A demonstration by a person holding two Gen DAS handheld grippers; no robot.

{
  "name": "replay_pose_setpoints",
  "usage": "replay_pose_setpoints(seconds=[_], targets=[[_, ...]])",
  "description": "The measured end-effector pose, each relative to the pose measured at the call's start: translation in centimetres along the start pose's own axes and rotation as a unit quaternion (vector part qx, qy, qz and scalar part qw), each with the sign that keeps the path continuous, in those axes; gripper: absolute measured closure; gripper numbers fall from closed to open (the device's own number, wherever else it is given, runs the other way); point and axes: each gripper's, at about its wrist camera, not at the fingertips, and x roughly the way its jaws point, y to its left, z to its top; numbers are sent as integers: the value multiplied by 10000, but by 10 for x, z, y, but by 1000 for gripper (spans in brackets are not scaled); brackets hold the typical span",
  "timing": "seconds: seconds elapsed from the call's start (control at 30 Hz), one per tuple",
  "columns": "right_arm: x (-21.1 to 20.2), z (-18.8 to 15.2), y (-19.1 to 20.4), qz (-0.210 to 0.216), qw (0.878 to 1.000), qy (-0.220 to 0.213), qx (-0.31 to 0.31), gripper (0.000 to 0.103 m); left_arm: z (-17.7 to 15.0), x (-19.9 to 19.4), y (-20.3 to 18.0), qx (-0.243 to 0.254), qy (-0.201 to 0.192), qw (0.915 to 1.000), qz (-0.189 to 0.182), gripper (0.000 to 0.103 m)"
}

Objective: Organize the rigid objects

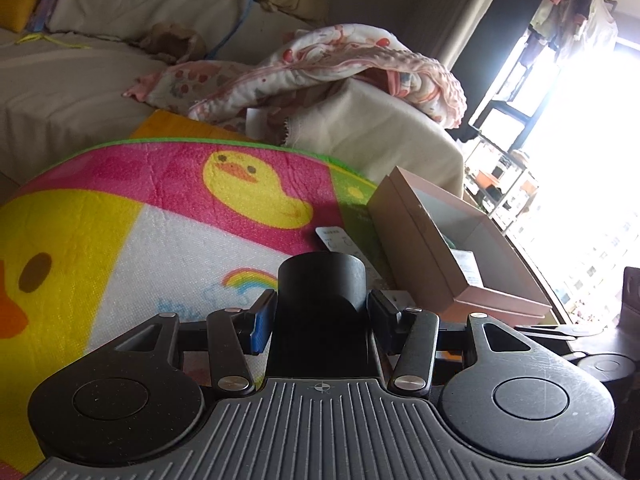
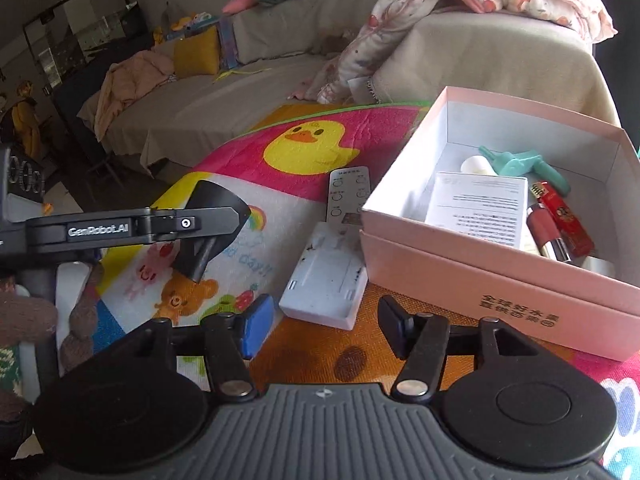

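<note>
The left gripper [image 1: 322, 314] is clamped on a black funnel [image 1: 322, 280], its 2 fingers [image 1: 262, 326] pressing the funnel's sides, held above the duck-print play mat [image 1: 160, 216]. From the right wrist view the same funnel [image 2: 212, 216] hangs mouth-up over the mat's rainbow patch. The right gripper [image 2: 324, 326] stands about half open with nothing between its fingers [image 2: 256, 330], poised just before a white rectangular case [image 2: 324, 280] lying on the mat. A white remote control [image 2: 346, 194] lies just beyond the case, beside the open pink box [image 2: 492, 280], which holds a leaflet [image 2: 480, 208], a teal plastic piece [image 2: 520, 162], a red lighter [image 2: 562, 220] and a lipstick [image 2: 546, 232].
</note>
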Motion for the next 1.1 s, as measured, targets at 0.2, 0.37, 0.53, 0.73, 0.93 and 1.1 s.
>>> replay_pose_setpoints(seconds=[0.2,0.37,0.53,0.73,0.93,1.1], targets=[[37,20,13,-146,9997,195,72,45,-5,-12,0,100,60,9999,29,48],[17,5,28,-95,9989,264,-376,54,-21,-17,-17,517,487,9973,-184,48],[-53,-31,13,494,9981,303,-198,55,-45,-19,-43,881,1178,9857,-827,48],[-139,-62,-15,396,9987,-196,253,101,-59,-18,-92,1501,1566,9668,-1349,48],[-165,-89,-31,-109,9987,-443,239,86,-51,-18,-116,1562,1263,9717,-1246,48],[-145,-112,-11,215,9994,-158,-237,33,-44,-19,-103,1275,1129,9806,-968,48]])
